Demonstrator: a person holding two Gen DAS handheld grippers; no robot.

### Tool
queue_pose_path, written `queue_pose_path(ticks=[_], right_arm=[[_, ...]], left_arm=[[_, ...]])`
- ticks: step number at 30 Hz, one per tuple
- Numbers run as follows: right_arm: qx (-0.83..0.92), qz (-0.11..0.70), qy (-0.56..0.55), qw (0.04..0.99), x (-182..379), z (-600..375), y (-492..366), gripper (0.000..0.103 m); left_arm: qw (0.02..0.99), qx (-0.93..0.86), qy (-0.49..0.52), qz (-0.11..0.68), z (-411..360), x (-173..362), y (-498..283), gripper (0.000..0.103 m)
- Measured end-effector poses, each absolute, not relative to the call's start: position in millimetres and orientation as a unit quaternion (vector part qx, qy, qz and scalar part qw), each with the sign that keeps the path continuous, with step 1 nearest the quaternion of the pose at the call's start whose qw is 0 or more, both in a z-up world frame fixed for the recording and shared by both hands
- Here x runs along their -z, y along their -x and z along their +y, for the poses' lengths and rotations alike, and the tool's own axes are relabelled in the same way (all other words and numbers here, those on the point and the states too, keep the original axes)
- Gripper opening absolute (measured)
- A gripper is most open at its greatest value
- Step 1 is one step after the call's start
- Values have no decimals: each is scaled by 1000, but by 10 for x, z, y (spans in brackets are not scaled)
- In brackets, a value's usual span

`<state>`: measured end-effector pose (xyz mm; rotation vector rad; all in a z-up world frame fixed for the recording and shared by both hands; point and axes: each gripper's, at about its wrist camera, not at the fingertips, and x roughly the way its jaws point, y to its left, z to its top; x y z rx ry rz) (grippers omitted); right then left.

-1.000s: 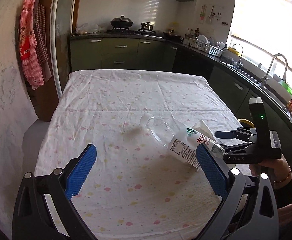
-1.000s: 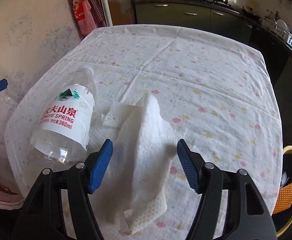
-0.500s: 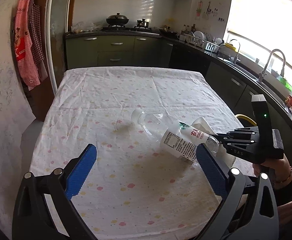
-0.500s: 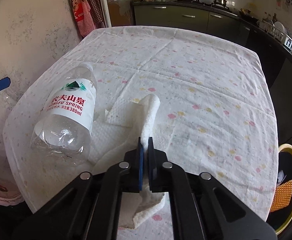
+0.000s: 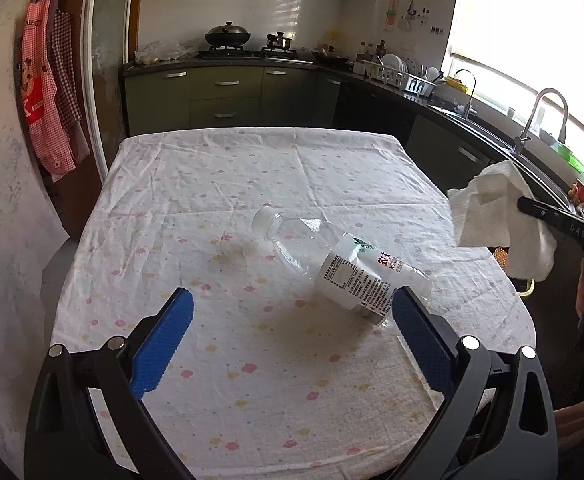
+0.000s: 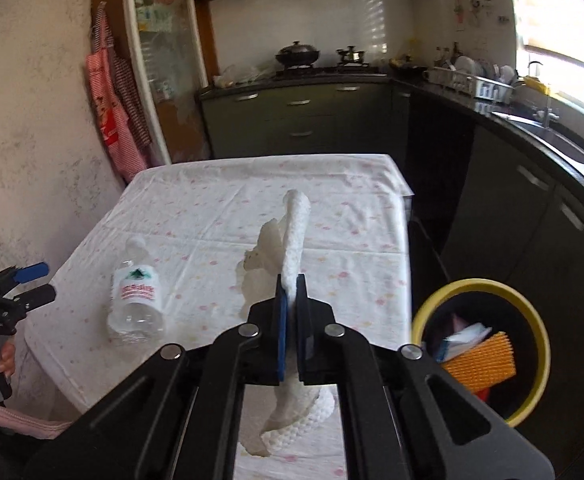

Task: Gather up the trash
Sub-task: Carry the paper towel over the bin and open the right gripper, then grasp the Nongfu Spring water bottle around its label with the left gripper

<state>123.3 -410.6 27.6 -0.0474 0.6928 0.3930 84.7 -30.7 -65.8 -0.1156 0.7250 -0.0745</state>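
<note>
**A:** What does the left wrist view show?

**B:** The left gripper [image 5: 289, 340] fills the bottom of the frame, jaws spread wide and holding nothing. Beyond it, in the centre, a clear plastic bottle [image 5: 340, 266] lies on its side on the table [image 5: 211, 184], which is covered by a white cloth with small coloured dots. The bottle's base sits just beside the right blue pad; its cap points toward the upper left. At the right edge, the right gripper [image 5: 532, 206] holds a white paper towel [image 5: 500, 222] in the air, off the table's edge.

**A:** And the right wrist view?

**B:** The right gripper [image 6: 289, 308] sits at bottom centre, jaws clamped on the paper towel [image 6: 292, 240]; one end stands up above the pads, the rest hangs below. At lower right, on the floor beside the table [image 6: 332, 184], is a yellow-rimmed trash bin [image 6: 532, 320] already holding some rubbish. The bottle [image 6: 135, 300] lies at lower left, with the left gripper [image 6: 31, 280] at the left edge.

**A:** How should the current step go?

**B:** I judge the towel is being carried to the bin. Bring the gripper right over the opening before letting go, since the hanging end could catch on the rim. The bottle looks like the next piece, and being round, it may roll.
</note>
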Motion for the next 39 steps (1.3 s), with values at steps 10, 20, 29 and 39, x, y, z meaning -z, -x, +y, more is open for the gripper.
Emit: queue_pose_path(ticks=[10,20,29,39], right_arm=[[-56,383,10,922,147,-5131,-1708,4],[59,428,22,901,822,-5674,-2126,46],[68,378,-24,923,619,-5680,-1790,63],[-1,364,-17,931,439,-5212,-1473,66]], left_arm=[[931,40,49,360,-440,651,-910,98],[930,49,33,362,-616,614,-983,98],[926,51,35,374,-674,662,-1029,98],[897,39,113,426,-792,805,-1394,98]])
